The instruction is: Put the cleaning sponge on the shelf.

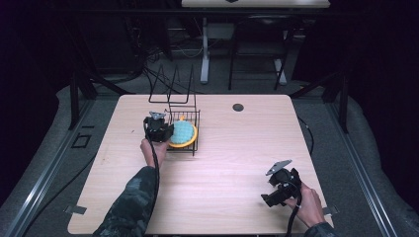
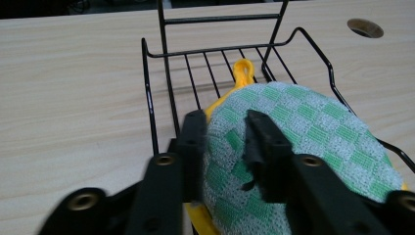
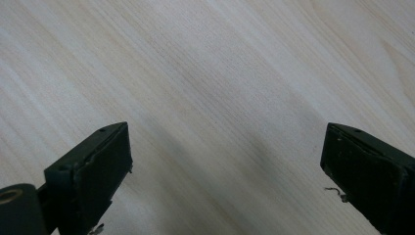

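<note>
A round green-and-white checked cloth pad [image 1: 183,131] [image 2: 303,127] lies on a yellow pad [image 1: 189,140] [image 2: 240,73] with a hanging loop, both inside a black wire rack [image 1: 185,118] [image 2: 220,49] on the table. My left gripper [image 1: 159,129] [image 2: 225,128] reaches into the rack's left side, its jaws closed on the near edge of the green pad, pinching the fabric. My right gripper [image 1: 276,193] [image 3: 225,161] hovers over bare wood at the front right, jaws wide apart with nothing between them.
The light wooden table [image 1: 222,163] has a round cable hole [image 1: 238,107] [image 2: 364,28] at the back centre. The rack's tall wire dividers [image 1: 170,84] rise behind it. Dark floor, cables and another desk's legs lie beyond the table.
</note>
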`<state>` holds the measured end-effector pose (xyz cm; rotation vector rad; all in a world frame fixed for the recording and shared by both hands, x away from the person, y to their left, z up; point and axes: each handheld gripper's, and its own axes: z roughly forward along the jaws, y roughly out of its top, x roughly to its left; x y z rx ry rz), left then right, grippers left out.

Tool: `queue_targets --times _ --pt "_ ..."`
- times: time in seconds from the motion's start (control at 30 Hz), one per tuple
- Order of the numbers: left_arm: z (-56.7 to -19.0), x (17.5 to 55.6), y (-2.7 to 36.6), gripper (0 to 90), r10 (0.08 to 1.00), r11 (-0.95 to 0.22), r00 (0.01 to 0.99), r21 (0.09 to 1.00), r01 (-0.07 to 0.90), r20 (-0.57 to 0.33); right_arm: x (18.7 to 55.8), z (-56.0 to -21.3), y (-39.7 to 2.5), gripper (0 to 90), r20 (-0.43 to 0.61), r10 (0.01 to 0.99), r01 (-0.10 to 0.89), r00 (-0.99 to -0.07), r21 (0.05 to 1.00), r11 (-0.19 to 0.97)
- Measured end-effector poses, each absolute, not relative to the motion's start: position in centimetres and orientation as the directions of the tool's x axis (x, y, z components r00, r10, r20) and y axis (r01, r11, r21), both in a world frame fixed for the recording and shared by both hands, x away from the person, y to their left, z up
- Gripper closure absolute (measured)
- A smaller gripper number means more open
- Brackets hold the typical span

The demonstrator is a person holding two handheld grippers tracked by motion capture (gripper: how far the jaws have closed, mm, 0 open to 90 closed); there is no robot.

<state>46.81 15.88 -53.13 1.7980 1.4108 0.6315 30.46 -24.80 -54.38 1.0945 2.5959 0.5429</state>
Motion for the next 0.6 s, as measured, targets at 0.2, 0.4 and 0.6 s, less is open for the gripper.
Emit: queue_targets --times 0.2,0.4,0.6 --pt "-52.6 46.2 16.2 43.0 0.957 -0.118 0.283 0.805 0.581 -0.064 30.5 -54.4 -24.7 4.2 -0.1 0.725 0.626 -0.681 0.436 0.647" --pt "-52.2 45.4 16.6 29.5 0.95 -0.114 0.303 0.809 0.577 -0.082 30.5 -54.3 -24.6 4.2 -0.104 0.723 0.623 -0.683 0.435 0.65" --pt "-51.5 44.0 16.7 19.1 0.938 -0.156 0.342 0.811 0.563 -0.056 30.5 -54.4 -24.5 4.2 -0.102 0.721 0.622 -0.686 0.433 0.653"
